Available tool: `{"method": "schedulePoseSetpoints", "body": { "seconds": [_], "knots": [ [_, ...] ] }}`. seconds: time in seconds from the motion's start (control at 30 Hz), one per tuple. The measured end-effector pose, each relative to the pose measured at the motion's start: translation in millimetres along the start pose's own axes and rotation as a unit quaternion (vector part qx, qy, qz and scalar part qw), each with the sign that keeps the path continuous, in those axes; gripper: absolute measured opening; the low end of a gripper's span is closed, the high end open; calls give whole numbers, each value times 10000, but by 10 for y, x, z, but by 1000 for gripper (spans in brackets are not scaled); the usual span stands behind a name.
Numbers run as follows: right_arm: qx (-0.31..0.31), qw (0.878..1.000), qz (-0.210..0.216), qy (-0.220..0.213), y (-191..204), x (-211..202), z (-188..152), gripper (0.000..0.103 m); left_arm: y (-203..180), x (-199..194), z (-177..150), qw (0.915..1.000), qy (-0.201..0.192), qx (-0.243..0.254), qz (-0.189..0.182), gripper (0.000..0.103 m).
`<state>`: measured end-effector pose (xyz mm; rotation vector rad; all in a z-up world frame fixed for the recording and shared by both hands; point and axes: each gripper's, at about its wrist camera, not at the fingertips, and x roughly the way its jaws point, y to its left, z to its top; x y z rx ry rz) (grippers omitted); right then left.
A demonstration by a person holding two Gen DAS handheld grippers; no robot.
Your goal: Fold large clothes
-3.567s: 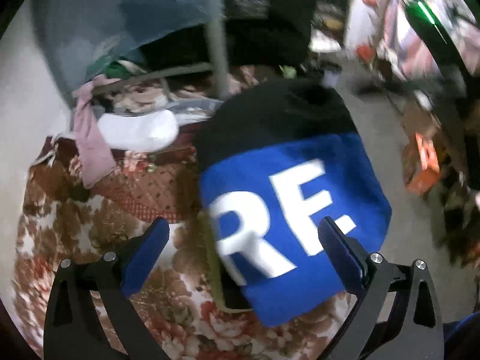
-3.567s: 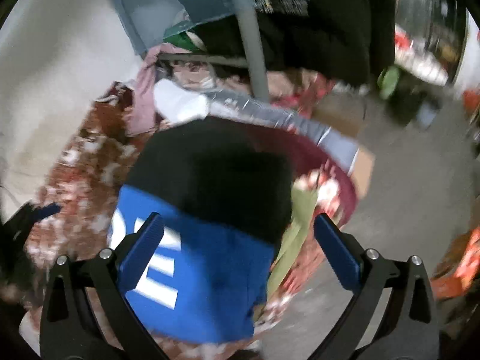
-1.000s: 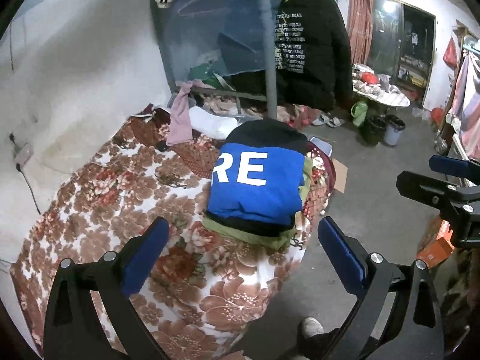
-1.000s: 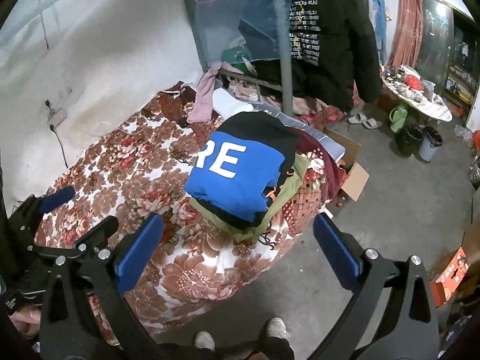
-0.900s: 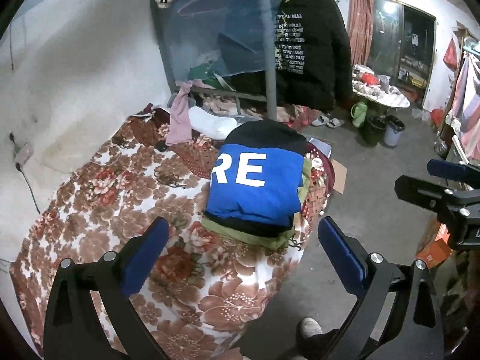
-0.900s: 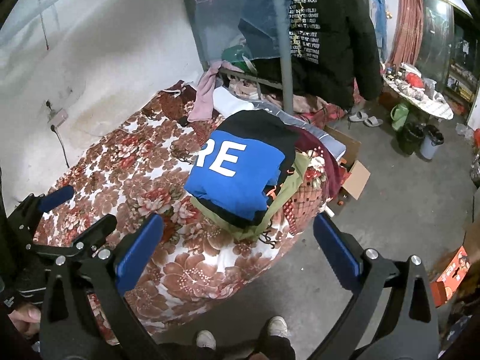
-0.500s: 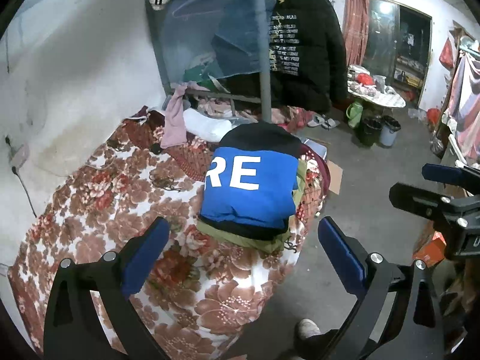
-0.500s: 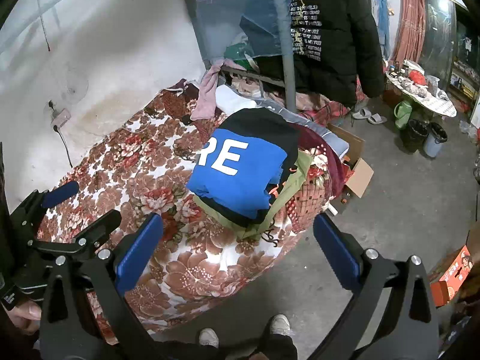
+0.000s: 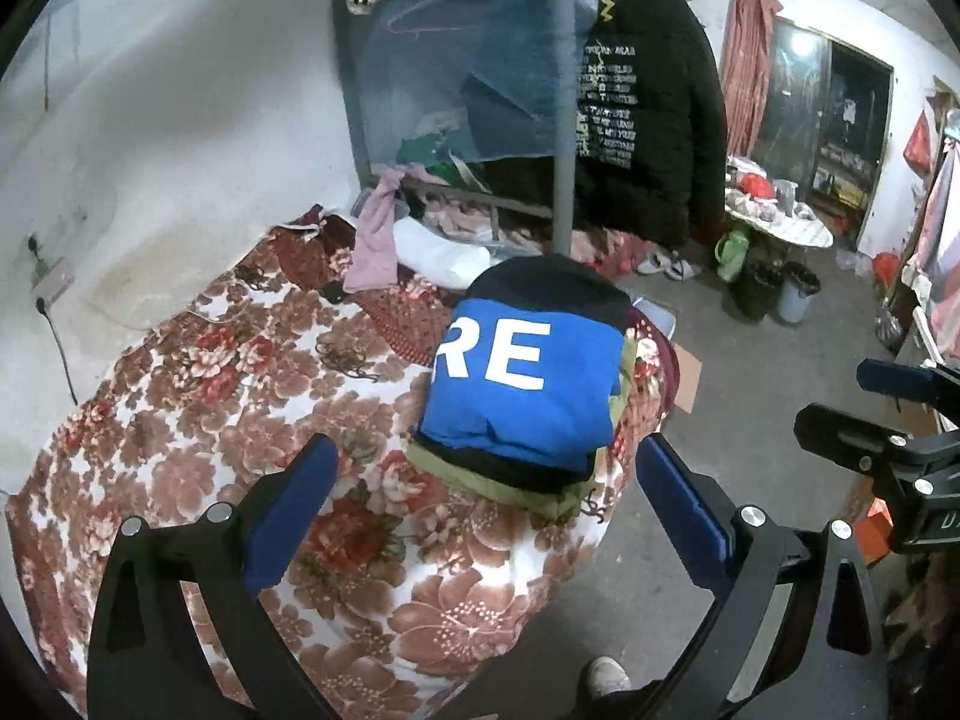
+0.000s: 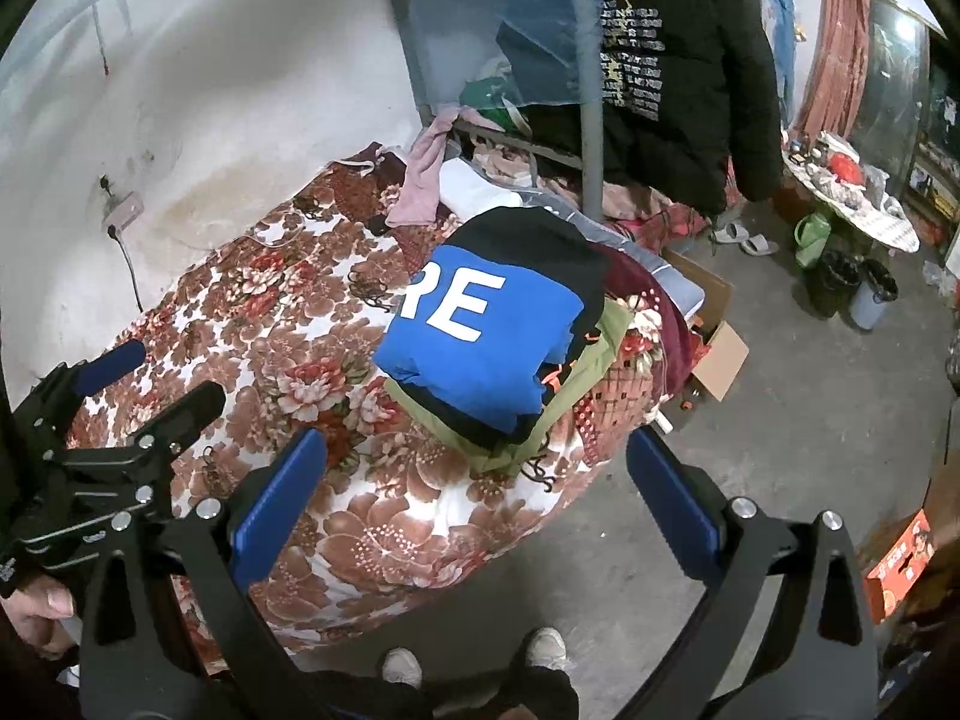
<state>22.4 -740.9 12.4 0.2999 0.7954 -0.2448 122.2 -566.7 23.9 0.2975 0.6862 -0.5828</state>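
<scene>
**Two tools held wide apart above a bed with folded clothes**

Two views show the same scene. From the left wrist view, the left tool (image 9: 483, 498) is at the bottom of the picture with its two blue-padded fingers (image 9: 292, 510) spread wide, and nothing is between them. It hangs above the bed with the red and white floral cover (image 9: 198, 396), well apart from the clothes. The folded blue garment with big white letters "RE" and a black upper part (image 9: 528, 384) lies on top of a small pile at the far right corner of the bed. Under it I can see a black layer and an olive green folded garment (image 9: 540, 495). Behind the pile stands a grey metal pole (image 9: 564, 120), and a black padded jacket with printed text (image 9: 648, 96) hangs beside it. The right tool (image 9: 888, 414) shows at the right edge, over the grey concrete floor (image 9: 780, 372); its fingers are also apart.

From the right wrist view, the right tool (image 10: 474, 498) is at the bottom, fingers wide, holding nothing. The blue garment (image 10: 480, 336) rests on the same pile near the bed's edge. The left tool (image 10: 150, 384) is at the left, above the floral cover (image 10: 252, 324), with a hand (image 10: 36, 618) gripping its handle. The person's white shoes (image 10: 546, 648) stand on the floor just beside the bed. A brown cardboard box (image 10: 720, 342) lies on the floor near the bed corner.
</scene>
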Motion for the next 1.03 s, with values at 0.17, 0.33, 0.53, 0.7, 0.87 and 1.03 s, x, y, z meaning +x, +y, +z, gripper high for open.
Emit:
{"method": "schedulePoseSetpoints", "body": {
  "seconds": [0.17,0.33,0.53,0.7,0.87,1.03],
  "knots": [
    [-165,9999,24,27,61,93,65,98,4,19,21,10000,-18,35,40,98],
    [-159,9998,74,46,72,154,139,98,8,73,49,10000,-42,14,56,98],
    [-155,9999,60,20,56,196,197,98,19,144,103,9999,-134,51,50,97],
    [-131,9999,50,53,47,260,225,98,31,158,131,9997,-209,75,29,97],
    [-143,9998,55,85,42,281,243,98,22,194,177,9999,-127,96,-12,97],
    [-107,9999,47,59,22,288,263,98,-20,200,200,9995,-168,252,-70,97]
  ]
}}
